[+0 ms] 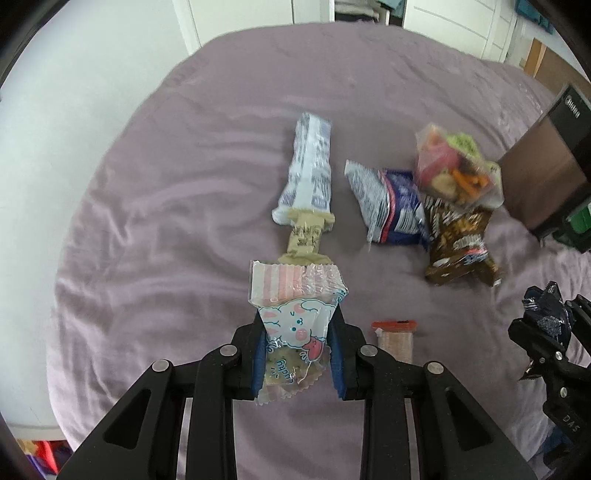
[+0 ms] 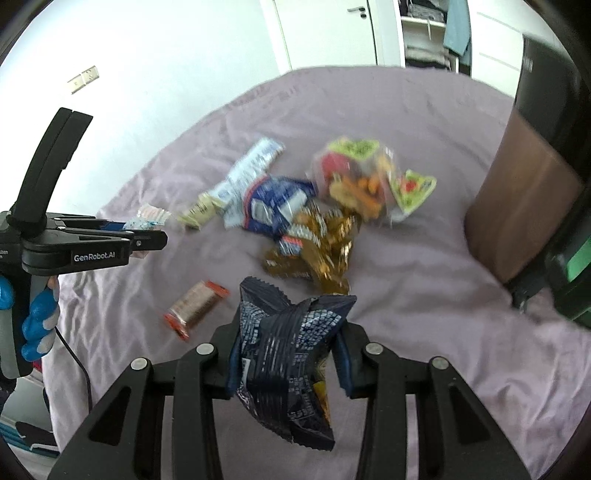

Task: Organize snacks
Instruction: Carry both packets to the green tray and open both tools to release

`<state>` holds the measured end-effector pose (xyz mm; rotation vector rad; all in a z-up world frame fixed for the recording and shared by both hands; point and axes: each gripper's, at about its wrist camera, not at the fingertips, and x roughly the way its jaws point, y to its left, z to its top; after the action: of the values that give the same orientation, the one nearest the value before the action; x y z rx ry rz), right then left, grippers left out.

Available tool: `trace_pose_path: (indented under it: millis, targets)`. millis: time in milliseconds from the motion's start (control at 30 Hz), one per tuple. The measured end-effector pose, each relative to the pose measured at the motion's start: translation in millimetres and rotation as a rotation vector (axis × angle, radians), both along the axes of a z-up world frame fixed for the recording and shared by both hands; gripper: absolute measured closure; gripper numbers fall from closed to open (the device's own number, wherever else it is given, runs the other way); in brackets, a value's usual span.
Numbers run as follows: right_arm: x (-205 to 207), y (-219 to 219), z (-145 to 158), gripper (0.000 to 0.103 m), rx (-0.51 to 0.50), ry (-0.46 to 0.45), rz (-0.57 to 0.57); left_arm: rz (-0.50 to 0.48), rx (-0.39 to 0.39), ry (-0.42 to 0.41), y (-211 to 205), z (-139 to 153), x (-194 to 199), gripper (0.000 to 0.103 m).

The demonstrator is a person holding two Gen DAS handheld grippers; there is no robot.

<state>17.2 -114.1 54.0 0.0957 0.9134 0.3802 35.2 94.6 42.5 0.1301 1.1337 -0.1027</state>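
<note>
With our left gripper point(image 1: 297, 363) fingers clamped on a pink wrapper point(image 1: 295, 314) and our right gripper point(image 2: 288, 363) on a dark packet point(image 2: 288, 354), we judge both need carrying from the bed point(image 1: 166, 184) to a sorting spot.

A wrinkled mauve bedsheet point(image 1: 166, 192) covers the bed. Beyond it stand white wardrobe doors point(image 2: 325, 33) and an open closet with hanging clothes point(image 2: 456, 33). A brown box point(image 2: 524, 206) stands at the right.

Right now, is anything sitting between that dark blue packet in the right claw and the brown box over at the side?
Nothing visible does. The right gripper holds the dark blue snack packet above the purple sheet, and the sheet towards the brown box lies bare; the snack pile sits further left.
</note>
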Motion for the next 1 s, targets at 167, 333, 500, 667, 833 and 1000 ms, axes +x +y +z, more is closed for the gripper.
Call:
trace_pose_path:
  millis: [167,333,500,667,833,1000]
  targets:
    - [-19.9,-9.4,29.3,0.081,0.004,-0.050,-0.002,0.015,-0.019,-0.040,-10.5,20.5,-16.0,0.079]
    - [-48.4,-33.5,47.7,0.081,-0.001,-0.088,-0.027,-0.055,-0.036,-0.075,-52.6,38.2,-32.5,0.079]
    - [-81.6,-74.6,54.1,0.081,-0.024,-0.104,-0.081,-0.167,-0.078,-0.086,-113.9,47.6,-57.3,0.079]
    - [-108.3,-140.1,40.9,0.081,-0.037,-0.074,-0.196,-0.328,-0.130,-0.048,-188.9,41.8,-81.2,0.079]
    - [-121.8,-203.3,21.8,0.082,-0.068,-0.032,-0.329,-0.497,-0.181,0.032,-266.0,19.5,-93.2,0.079]
    - [-125.3,-273.0,3.4,0.082,-0.110,0.021,-0.470,-0.639,-0.251,0.092,-339.5,9.1,-96.1,0.079]
